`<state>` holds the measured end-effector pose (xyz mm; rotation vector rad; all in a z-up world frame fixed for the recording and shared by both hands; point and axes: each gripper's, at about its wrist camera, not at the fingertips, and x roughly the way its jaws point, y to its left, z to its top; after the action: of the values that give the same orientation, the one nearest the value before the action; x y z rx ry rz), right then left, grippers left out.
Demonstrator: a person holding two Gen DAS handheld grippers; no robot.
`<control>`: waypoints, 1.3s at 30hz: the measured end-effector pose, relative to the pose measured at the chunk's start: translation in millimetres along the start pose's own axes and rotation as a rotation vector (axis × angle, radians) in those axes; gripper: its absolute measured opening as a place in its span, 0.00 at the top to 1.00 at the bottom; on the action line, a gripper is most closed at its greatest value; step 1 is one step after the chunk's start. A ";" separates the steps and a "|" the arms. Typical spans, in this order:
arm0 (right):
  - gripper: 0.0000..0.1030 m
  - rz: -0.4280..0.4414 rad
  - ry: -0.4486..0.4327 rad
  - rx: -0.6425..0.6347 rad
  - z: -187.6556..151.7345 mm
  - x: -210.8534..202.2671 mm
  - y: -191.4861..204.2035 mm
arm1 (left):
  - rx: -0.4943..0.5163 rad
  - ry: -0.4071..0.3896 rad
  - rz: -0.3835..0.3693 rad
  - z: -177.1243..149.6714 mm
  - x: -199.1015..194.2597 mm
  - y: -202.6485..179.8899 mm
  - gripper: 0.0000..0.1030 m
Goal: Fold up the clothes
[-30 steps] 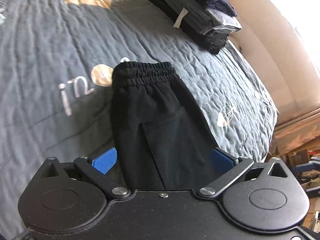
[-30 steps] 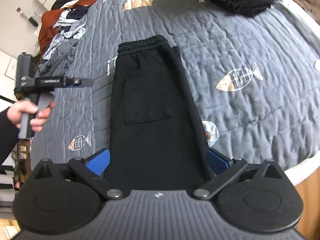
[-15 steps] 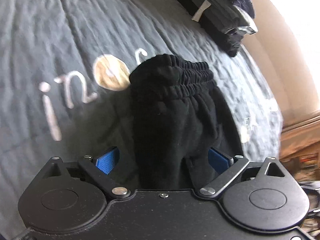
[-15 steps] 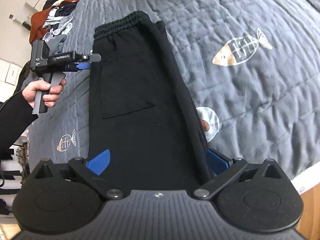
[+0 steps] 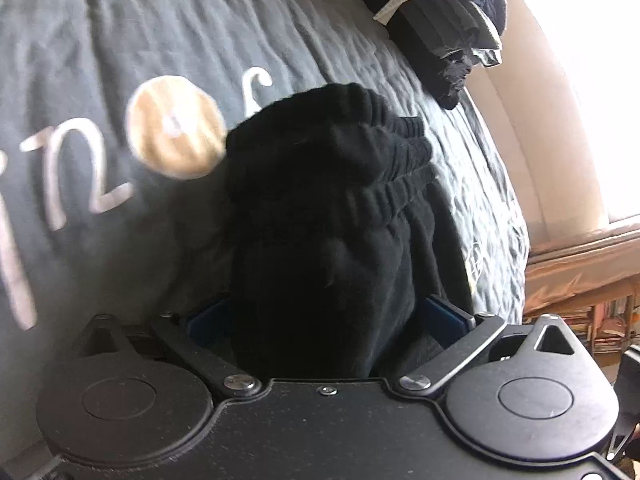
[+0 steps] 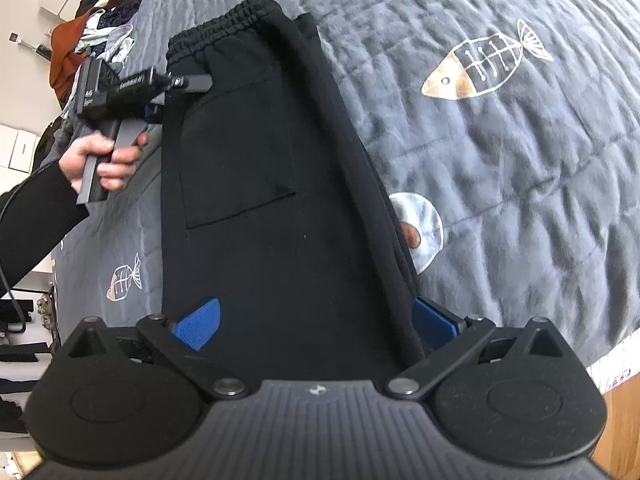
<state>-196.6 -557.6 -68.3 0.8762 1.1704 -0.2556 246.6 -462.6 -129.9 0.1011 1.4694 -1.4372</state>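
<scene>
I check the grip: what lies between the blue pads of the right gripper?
Black sweatpants fabric, its lower end, fills the gap between the pads of the right gripper, in the right wrist view.

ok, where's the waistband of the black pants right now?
In the right wrist view the waistband lies at the far end of the black pants on the grey quilt, upper left, with the left tongs at its edge.

Left gripper (image 5: 324,316) level with waistband of black pants (image 6: 276,208), fingers spread either side of bunched cloth, gripped by bare hand (image 6: 106,158) in dark sleeve. Right gripper (image 6: 316,320) at pants' leg end, blue pads (image 6: 200,322) wide apart.
</scene>
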 end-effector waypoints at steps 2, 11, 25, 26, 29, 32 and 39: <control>0.01 0.007 -0.001 0.005 -1.1 0.0 -1.3 | 0.011 0.006 -0.016 1.0 4.6 -3.3 0.02; 0.01 0.039 0.009 -0.001 0.0 5.5 -14.7 | -0.024 0.030 -0.047 3.2 7.9 8.5 0.12; 0.01 0.242 0.268 -0.028 0.8 50.0 -75.4 | 0.011 0.034 -0.016 3.0 15.6 3.9 0.04; 0.01 0.251 0.299 -0.040 -0.9 56.1 -77.1 | 0.012 0.036 -0.015 3.9 16.2 3.7 0.03; 0.01 0.256 0.364 -0.109 -6.3 70.0 -80.0 | 0.019 0.039 -0.014 4.7 17.6 2.4 0.02; 0.00 0.297 0.360 -0.131 -9.3 74.9 -86.1 | 0.021 0.036 -0.015 4.7 18.4 2.7 0.01; 0.00 0.379 0.319 -0.122 -14.5 72.4 -96.8 | 0.021 0.028 -0.009 4.1 23.1 -2.1 0.01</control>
<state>-235.1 -592.2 -178.5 1.0344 1.2691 0.2711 236.9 -479.4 -143.2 0.1285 1.4798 -1.4637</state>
